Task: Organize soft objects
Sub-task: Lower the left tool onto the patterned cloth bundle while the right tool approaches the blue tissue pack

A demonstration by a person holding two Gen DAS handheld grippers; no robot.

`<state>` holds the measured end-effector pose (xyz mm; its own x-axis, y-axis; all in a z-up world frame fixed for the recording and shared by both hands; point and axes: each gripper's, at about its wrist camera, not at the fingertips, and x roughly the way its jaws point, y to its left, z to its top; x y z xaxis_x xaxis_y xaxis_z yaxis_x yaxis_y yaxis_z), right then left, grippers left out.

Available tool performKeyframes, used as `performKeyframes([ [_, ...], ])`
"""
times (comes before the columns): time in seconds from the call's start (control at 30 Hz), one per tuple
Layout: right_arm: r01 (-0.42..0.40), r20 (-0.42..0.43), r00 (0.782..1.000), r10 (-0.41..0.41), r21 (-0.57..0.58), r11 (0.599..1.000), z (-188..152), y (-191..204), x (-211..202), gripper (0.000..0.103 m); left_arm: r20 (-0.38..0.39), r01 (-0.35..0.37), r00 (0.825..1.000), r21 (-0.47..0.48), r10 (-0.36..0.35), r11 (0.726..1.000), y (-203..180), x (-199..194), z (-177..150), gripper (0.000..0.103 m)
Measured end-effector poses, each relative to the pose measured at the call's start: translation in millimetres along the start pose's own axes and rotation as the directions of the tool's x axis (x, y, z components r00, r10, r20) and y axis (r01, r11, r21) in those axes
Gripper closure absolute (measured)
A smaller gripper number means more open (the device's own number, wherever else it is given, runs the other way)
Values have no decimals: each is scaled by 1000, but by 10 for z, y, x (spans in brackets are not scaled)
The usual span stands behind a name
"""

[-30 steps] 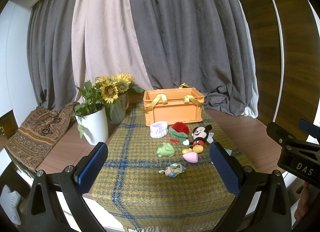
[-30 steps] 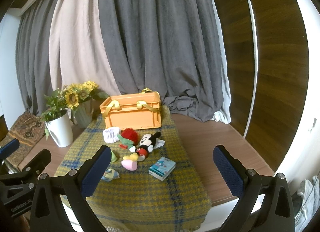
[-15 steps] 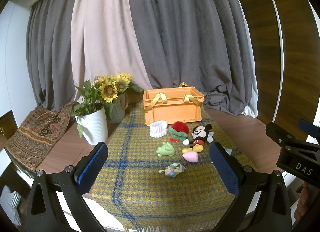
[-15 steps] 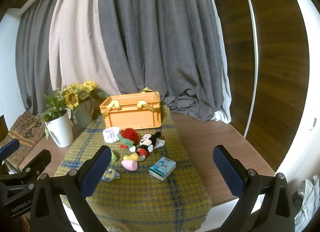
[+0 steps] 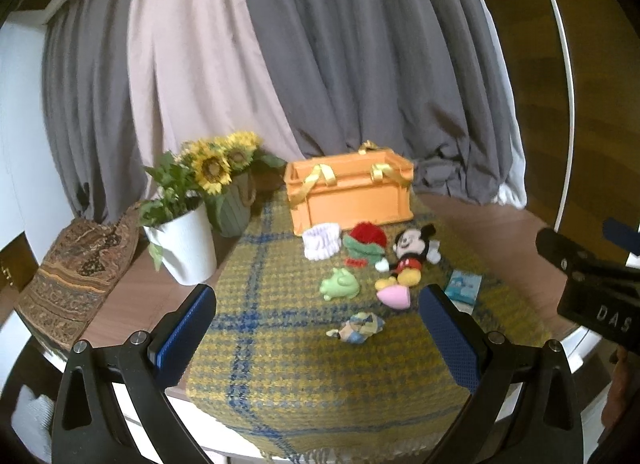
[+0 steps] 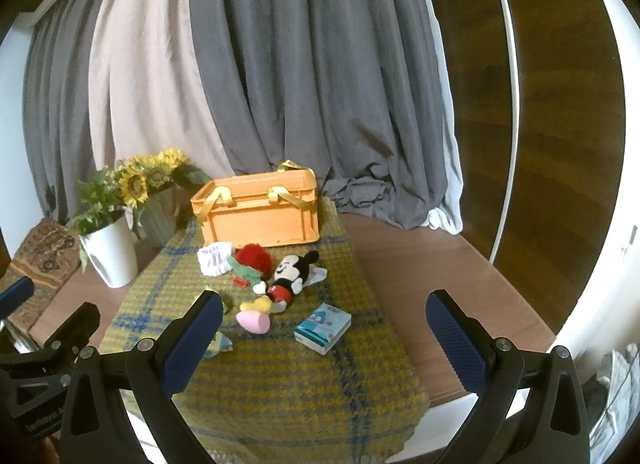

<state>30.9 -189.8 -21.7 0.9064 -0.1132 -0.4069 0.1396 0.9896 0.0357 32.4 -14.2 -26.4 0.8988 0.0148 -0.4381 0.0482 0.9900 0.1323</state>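
An orange crate (image 5: 349,191) with yellow straps stands at the back of a yellow-blue plaid cloth (image 5: 280,344). In front of it lie a white knit piece (image 5: 321,242), a red-green plush (image 5: 366,242), a Mickey Mouse plush (image 5: 412,256), a green soft toy (image 5: 339,284), a pink heart (image 5: 394,298), a small patterned fabric toy (image 5: 360,328) and a blue tissue pack (image 6: 323,327). My left gripper (image 5: 318,332) is open and empty, held short of the toys. My right gripper (image 6: 324,340) is open and empty, above the cloth's front.
A white pot with a green plant (image 5: 186,240) and a grey vase of sunflowers (image 5: 234,207) stand left of the cloth. A patterned cushion (image 5: 76,260) lies at far left. Grey and beige curtains (image 5: 320,63) hang behind. A wood wall (image 6: 560,103) is at right.
Both grippers have shifted slightly forward toward the table; the objects have not moved and both grippers stay open.
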Motion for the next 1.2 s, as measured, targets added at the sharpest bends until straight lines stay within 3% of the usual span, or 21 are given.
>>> performKeyframes([
  [0.2,28,-48,998,-28,-15,1000,-102,45,336,0,-43,47,998,40,-46,998,-24,353,-155,0],
  [0.47,6,-101,995,-5,10,1000,-208,167,804,0,-105,91,991,73,-83,993,-84,857,-279,1],
  [0.83,68,-214,975,-63,17,998,-395,213,1525,0,-242,173,958,71,-151,982,-187,1596,-451,14],
  [1.2,98,-316,945,-87,19,995,-587,225,2064,7,-310,226,931,79,-192,971,-313,1961,-577,26],
])
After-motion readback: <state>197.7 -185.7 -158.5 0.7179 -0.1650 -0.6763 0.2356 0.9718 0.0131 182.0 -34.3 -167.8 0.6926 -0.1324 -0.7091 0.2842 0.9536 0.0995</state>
